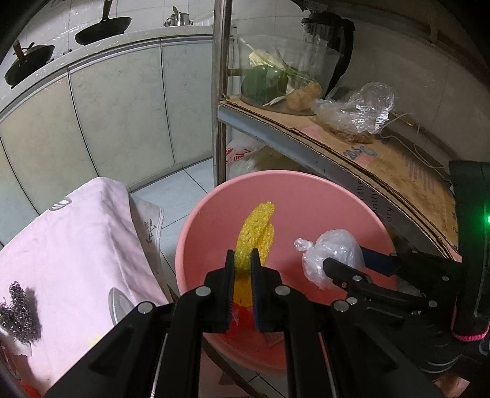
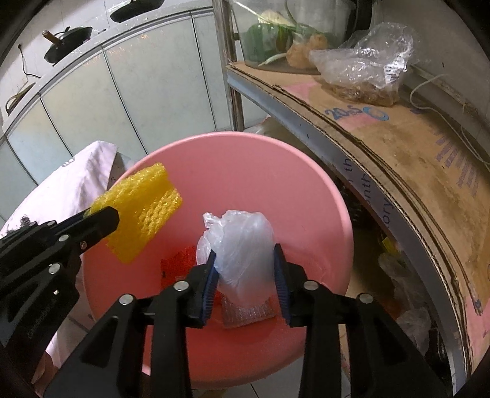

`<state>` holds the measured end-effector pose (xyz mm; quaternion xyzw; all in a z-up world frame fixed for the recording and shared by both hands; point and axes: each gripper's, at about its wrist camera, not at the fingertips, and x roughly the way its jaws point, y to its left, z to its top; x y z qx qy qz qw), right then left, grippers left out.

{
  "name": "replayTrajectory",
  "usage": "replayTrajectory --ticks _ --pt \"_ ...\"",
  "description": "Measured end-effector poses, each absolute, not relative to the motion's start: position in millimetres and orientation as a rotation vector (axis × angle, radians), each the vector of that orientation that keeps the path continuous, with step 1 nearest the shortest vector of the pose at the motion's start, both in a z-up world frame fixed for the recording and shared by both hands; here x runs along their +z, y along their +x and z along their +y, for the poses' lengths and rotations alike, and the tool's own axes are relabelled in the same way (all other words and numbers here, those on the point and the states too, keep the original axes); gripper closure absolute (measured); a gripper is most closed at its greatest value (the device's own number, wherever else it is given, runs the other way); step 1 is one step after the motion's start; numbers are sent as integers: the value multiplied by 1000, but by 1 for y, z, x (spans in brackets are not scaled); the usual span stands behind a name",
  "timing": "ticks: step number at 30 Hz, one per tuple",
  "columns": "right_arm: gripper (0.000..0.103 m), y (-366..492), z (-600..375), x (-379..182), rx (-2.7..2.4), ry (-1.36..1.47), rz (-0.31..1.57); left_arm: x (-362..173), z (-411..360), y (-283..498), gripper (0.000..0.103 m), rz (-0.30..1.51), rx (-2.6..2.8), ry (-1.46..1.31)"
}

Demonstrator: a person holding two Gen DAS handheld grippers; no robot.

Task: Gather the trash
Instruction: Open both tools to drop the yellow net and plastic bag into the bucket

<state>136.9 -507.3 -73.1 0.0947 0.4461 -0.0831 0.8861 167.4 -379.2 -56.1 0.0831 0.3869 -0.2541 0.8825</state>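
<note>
Both claws are hanging over the pink basin (image 2: 306,189), apparently poised to drop trash into it: the left gripper (image 1: 242,263) is pinching one yellow foam net (image 1: 255,232), and the right gripper (image 2: 245,266) is squeezing one knotted clear bag (image 2: 242,245). Two scraps, one red and one clear, are already lying in the bottom.

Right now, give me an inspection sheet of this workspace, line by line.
Surface: pink cloth covers a table.
Job's things: yellow foam net and knotted plastic bag, both above the pink basin; red net and clear tray inside.
Clutter: steel scourer on the cloth.
Grippers: left gripper shut on the net; right gripper shut on the bag.
Cables: white cord on the cardboard-lined shelf.
Surroundings: glass bowl of vegetables, pans.
</note>
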Motion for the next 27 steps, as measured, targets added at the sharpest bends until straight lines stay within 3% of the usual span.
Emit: replayTrajectory --ticks 4,6,8,27 --pt "59 138 -507 -74 -181 193 936 -56 -379 168 88 815 -532 174" --pt "56 138 -507 -74 -181 193 933 -56 -379 168 73 820 -530 173" --pt "52 139 -507 -73 -182 193 932 -56 -380 167 68 823 -534 167" --pt "52 122 -491 -45 -211 141 873 -40 -359 155 63 811 -515 152"
